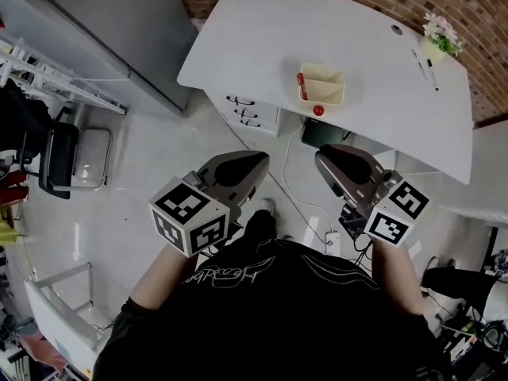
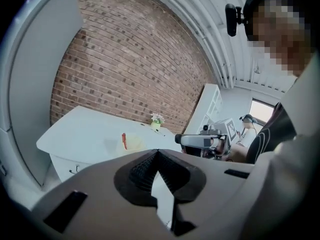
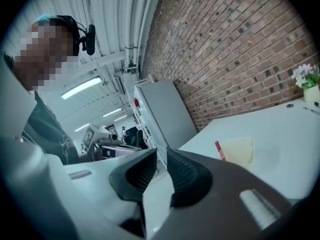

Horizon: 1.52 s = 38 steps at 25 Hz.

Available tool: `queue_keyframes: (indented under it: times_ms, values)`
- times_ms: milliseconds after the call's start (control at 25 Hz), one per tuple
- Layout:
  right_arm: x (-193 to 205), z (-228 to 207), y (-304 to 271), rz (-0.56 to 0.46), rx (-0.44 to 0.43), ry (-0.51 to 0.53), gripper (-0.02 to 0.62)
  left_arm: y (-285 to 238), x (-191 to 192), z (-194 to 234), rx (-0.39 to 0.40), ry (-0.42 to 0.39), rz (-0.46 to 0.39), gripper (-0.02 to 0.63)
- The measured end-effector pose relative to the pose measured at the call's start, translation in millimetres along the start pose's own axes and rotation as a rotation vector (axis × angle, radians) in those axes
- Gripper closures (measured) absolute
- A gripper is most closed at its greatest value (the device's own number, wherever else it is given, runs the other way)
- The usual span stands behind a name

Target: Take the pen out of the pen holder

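Note:
A cream pen holder [image 1: 323, 84] stands near the front edge of the white desk [image 1: 262, 38], with a red pen [image 1: 302, 86] upright in its left side. Both grippers hang over the floor, well short of the desk. My left gripper [image 1: 255, 160] has its pads meeting at the tips with nothing held [image 2: 158, 152]. My right gripper [image 1: 325, 157] shows a narrow gap between its pads [image 3: 161, 153], also with nothing in it. The left gripper view shows the holder [image 2: 132, 143] and the pen [image 2: 124, 139], and the right gripper view shows the holder [image 3: 240, 151] and the pen [image 3: 220, 150].
A small red object [image 1: 318, 110] lies on the desk edge in front of the holder. A flower pot [image 1: 439, 38] and loose pens [image 1: 429, 66] sit at the far right. A drawer unit [image 1: 246, 111] stands under the desk, a grey cabinet [image 1: 103, 30] at the left, and cables [image 1: 302, 205] on the floor.

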State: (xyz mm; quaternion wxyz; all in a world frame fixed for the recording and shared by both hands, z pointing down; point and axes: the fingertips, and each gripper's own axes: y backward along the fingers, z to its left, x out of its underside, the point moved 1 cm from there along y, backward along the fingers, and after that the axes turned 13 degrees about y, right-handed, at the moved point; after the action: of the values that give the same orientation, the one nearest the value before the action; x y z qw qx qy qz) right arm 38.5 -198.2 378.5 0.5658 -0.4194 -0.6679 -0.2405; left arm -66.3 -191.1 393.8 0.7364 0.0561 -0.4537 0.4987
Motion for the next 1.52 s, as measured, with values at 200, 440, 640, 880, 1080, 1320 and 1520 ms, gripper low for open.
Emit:
queue_keyframes:
  times_ms: [200,440,640,880,1080,1320,1520]
  values:
    - [0,-27,-25,0.029,0.055,0.040,0.531,-12,-20,27,0.018,0.005,0.031,0.603]
    - [4,-61,-49,0.063,0.139,0.077,0.500,-26,-28,50,0.043,0.020,0.065,0.603]
    - [18,-89,-68,0.146,0.195,0.113,0.469,-33,-33,65,0.057,0.035,0.084,0.603]
    - [37,-117,-88,0.230,0.230,0.122,0.468,-32,-35,84,0.060,0.045,0.106,0.603]
    - [54,-144,-102,0.297,0.291,0.146,0.468,-31,-25,98,0.051,0.058,0.139,0.603]
    - [66,-162,-113,0.357,0.339,0.181,0.468,-26,-24,114,0.042,0.090,0.128,0.603]
    - [70,-174,-119,0.376,0.366,0.204,0.469,-24,-27,125,0.047,0.123,0.116,0.603]
